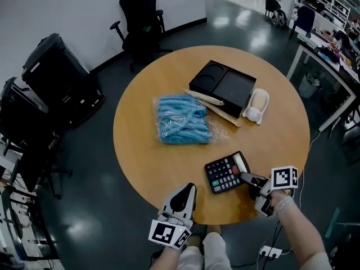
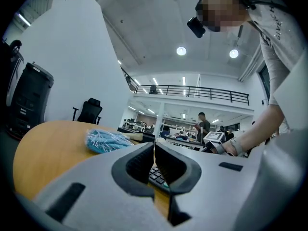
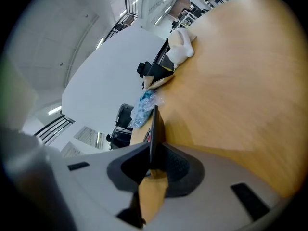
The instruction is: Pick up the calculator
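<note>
1. Fingers of the right gripper (image 1: 246, 178) were clenched on the calculator (image 1: 225, 172), pinching its thin right edge, a hold suited to lifting it.
2. Calculator rested near the round table's (image 1: 140, 145) front edge, within reach.
3. Beside it the left gripper (image 1: 189, 189) hung empty, pads together, apparently not needed.

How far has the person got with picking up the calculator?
Done: the right hand-held gripper has reached the calculator, and its jaws are clamped on one edge. In hand: that grip. Left to do: the lift, since the calculator appears to lie flat on the table. The left hand-held gripper is shut and empty.
</note>
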Demonstrator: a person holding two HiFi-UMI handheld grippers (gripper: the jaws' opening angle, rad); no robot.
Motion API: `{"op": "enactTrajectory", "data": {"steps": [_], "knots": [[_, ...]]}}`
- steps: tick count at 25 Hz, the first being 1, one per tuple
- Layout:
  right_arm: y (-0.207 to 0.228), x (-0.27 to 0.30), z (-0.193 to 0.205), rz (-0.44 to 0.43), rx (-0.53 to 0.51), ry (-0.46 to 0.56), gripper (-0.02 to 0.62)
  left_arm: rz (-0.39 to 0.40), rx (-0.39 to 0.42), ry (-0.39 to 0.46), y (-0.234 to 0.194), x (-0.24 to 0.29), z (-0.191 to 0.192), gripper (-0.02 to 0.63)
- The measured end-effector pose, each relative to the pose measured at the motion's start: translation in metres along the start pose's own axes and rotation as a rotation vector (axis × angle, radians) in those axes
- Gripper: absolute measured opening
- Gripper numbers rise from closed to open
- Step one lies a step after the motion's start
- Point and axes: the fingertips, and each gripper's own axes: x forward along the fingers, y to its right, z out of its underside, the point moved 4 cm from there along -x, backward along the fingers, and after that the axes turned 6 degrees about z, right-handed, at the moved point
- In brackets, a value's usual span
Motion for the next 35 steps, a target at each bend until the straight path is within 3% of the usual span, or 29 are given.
{"op": "enactTrajectory", "data": {"steps": [10,18,30,35], "knots": [[-0.041,-0.033,-0.003,-0.067,0.037,0.155,0.064,0.014,0.017,0.025,0.002,-0.004,-0.03,0.008],[-0.102,-0.069,0.0,-0.167,0.039,0.28,0.064,0.066,0.055,0.089,0.025,-0.003,-0.083,0.008],[-0.168,-0.117,0.016,-0.206,0.032,0.443,0.064,0.119,0.093,0.17,0.047,-0.011,-0.139,0.008],[-0.175,-0.13,0.025,-0.198,0.026,0.472,0.064,0.107,0.039,0.213,0.055,-0.018,-0.146,0.008]]}}
